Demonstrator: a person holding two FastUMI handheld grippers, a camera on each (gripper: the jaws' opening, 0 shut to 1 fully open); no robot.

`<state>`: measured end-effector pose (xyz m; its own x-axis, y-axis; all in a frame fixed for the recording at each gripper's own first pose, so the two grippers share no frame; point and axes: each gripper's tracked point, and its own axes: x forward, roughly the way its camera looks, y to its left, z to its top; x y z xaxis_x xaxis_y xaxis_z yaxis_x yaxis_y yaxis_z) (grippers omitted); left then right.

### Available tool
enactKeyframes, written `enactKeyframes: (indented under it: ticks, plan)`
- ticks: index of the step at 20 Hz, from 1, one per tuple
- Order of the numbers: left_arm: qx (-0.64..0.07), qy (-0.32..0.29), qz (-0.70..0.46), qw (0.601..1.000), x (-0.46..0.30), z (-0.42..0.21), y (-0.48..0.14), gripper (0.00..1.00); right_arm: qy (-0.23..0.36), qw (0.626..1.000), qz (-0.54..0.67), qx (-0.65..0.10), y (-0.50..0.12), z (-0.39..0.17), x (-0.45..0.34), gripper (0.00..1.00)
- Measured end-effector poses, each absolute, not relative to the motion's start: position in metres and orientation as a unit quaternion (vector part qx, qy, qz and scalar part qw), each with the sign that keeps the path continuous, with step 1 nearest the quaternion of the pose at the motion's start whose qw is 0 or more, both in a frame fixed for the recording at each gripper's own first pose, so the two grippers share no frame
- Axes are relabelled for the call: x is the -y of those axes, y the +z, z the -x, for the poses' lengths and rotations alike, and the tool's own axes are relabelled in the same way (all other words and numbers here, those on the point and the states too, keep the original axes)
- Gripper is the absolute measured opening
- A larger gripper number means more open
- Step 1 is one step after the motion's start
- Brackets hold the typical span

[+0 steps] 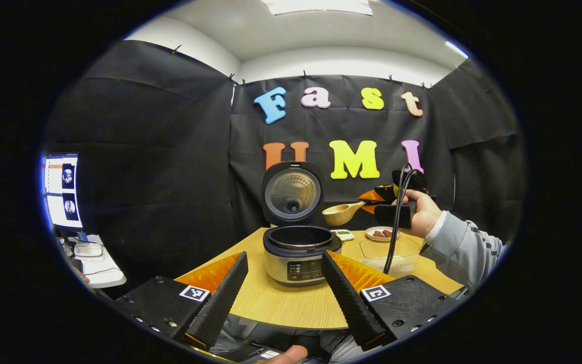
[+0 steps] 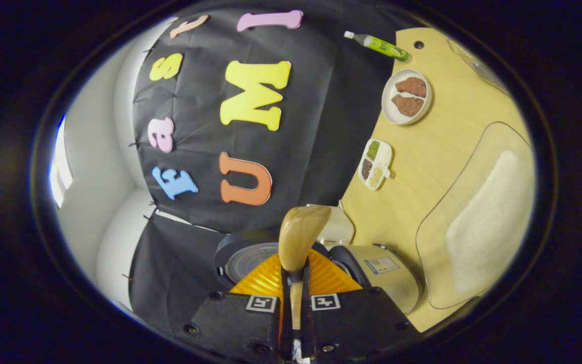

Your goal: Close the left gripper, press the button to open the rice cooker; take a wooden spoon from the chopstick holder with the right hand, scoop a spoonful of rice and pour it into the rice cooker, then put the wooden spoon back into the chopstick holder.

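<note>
Spoon (image 2: 298, 237) between tool (image 2: 295, 283) fingers (clamped)

From the left gripper view, I have the rice cooker (image 1: 298, 258) on the table (image 1: 291, 303), straight ahead between my left gripper (image 1: 283, 293) fingers, lid raised behind the pot. The wooden spoon (image 1: 341, 212) hangs above and right of the pot, held by my right gripper (image 1: 379, 197). Behind the cooker, to the right, sit a divided dish (image 1: 342, 234) and a plate (image 1: 379, 233).
</note>
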<state>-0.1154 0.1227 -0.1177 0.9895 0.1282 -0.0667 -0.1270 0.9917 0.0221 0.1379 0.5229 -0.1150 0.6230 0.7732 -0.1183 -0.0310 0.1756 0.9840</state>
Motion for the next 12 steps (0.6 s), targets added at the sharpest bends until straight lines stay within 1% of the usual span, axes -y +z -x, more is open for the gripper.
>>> enactKeyframes:
  ticks: [2,7,9,12]
  plan:
    - [-0.038,0.064,-0.007,0.997,-0.126,0.116,-0.123,0.94,0.29,0.722,-0.54,-0.321,-0.113,-0.141,-0.533,0.11]
    - [-0.046,0.075,0.008,0.996,-0.137,0.124,-0.128,0.94,0.32,0.788,-0.436,-0.294,-0.103,-0.155,-0.556,0.12]
    - [-0.04,0.077,0.015,0.996,-0.14,0.127,-0.124,0.94,0.346,0.817,-0.379,-0.264,-0.095,-0.153,-0.563,0.12]
    - [-0.035,0.074,0.023,0.996,-0.141,0.127,-0.122,0.94,0.372,0.863,-0.285,-0.189,-0.076,-0.148,-0.567,0.11]
